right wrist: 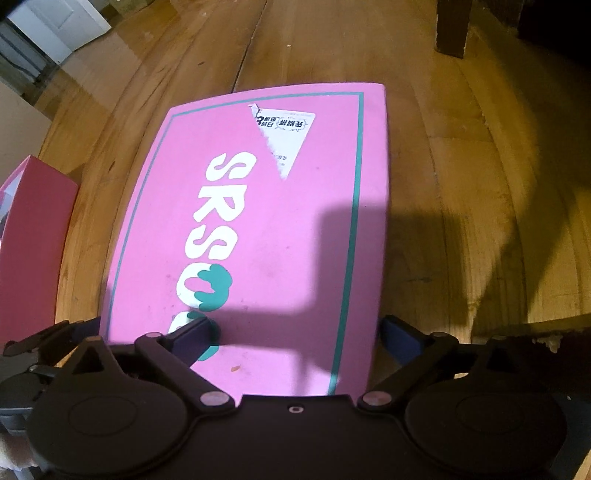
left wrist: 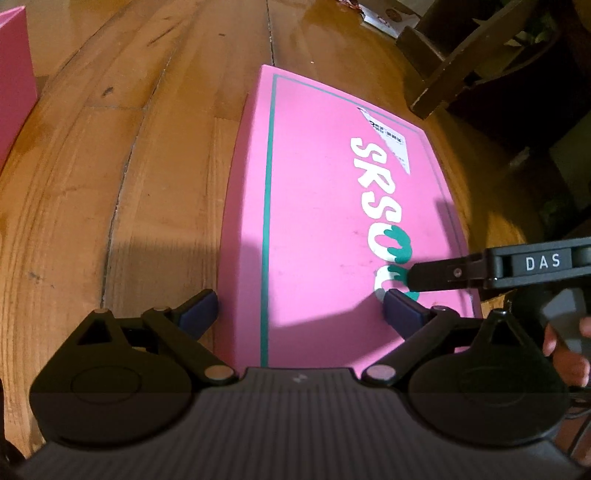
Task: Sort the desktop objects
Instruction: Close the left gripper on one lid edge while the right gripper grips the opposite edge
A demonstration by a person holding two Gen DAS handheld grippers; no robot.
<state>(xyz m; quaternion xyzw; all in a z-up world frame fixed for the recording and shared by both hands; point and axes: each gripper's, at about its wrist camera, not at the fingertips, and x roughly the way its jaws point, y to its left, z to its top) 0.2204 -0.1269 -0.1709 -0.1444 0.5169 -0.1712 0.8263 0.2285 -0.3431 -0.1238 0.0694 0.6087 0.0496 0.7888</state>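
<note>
A flat pink box lid with white "SRSO" lettering, a green border and a torn white sticker lies on the wooden table; it also shows in the right wrist view. My left gripper is open, its fingers straddling the lid's near left edge, one pad beside the lid and one over it. My right gripper is open, straddling the lid's near right edge. The right gripper's finger reaches over the lid in the left wrist view.
A second pink box stands left of the lid, also at the left edge of the left wrist view. Dark chair legs stand at the far right. White printed packaging lies far back.
</note>
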